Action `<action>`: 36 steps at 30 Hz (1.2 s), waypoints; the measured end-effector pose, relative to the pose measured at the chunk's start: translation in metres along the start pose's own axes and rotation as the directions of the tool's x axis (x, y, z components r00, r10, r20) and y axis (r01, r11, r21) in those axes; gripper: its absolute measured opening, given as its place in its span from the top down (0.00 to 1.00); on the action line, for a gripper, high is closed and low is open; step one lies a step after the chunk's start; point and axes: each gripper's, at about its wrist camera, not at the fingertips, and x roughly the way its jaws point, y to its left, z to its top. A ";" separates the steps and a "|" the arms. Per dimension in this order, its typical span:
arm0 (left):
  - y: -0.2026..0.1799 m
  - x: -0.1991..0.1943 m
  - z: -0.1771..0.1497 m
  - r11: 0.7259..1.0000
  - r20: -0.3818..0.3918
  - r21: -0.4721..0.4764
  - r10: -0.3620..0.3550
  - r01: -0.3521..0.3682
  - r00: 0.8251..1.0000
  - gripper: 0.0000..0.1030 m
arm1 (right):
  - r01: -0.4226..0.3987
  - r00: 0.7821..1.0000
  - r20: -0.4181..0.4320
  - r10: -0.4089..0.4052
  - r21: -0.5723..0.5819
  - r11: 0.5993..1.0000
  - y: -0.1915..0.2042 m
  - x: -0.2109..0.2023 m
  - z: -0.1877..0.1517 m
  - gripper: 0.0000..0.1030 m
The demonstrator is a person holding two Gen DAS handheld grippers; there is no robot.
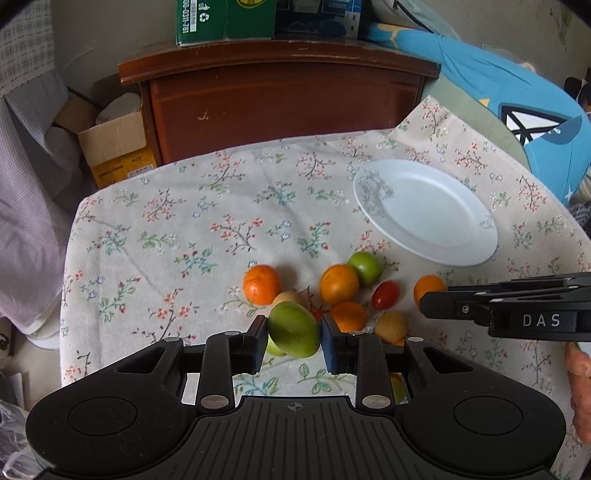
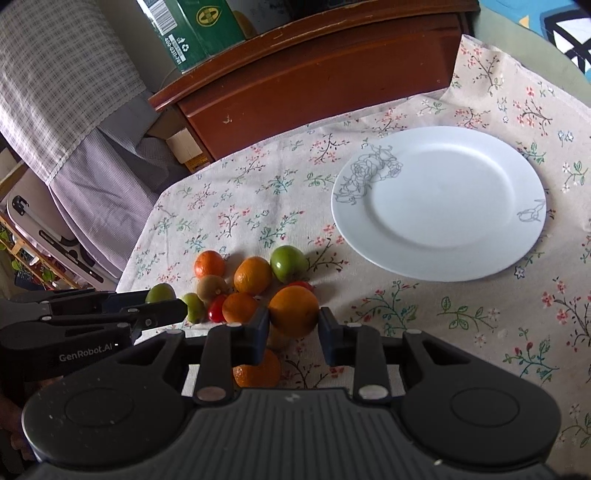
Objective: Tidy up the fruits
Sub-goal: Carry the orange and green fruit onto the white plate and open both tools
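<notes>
My left gripper [image 1: 294, 334] is shut on a green fruit [image 1: 294, 334], held just above the floral tablecloth [image 1: 184, 240]. My right gripper [image 2: 293, 321] is shut on an orange [image 2: 293, 311]. The same orange shows at the tip of the right gripper in the left wrist view [image 1: 428, 288]. Loose fruit lies in a cluster near both grippers: oranges [image 2: 252, 275], a green fruit [image 2: 288, 263], a small red fruit [image 2: 217, 309], a brownish fruit [image 2: 211, 287]. A white plate [image 2: 439, 203] with a grey flower print lies bare to the far right.
A dark wooden cabinet [image 1: 280, 99] stands behind the table with green boxes [image 1: 225, 18] on top. An open cardboard box [image 1: 114, 147] sits at the back left. A person in blue [image 1: 517, 110] is at the far right. Cloth hangs left [image 2: 74, 110].
</notes>
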 end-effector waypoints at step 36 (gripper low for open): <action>-0.081 0.066 0.062 0.974 0.013 0.013 -0.228 0.228 0.973 0.73 | 0.161 0.982 0.033 -0.183 0.346 0.924 -0.092 -0.013 0.046 0.72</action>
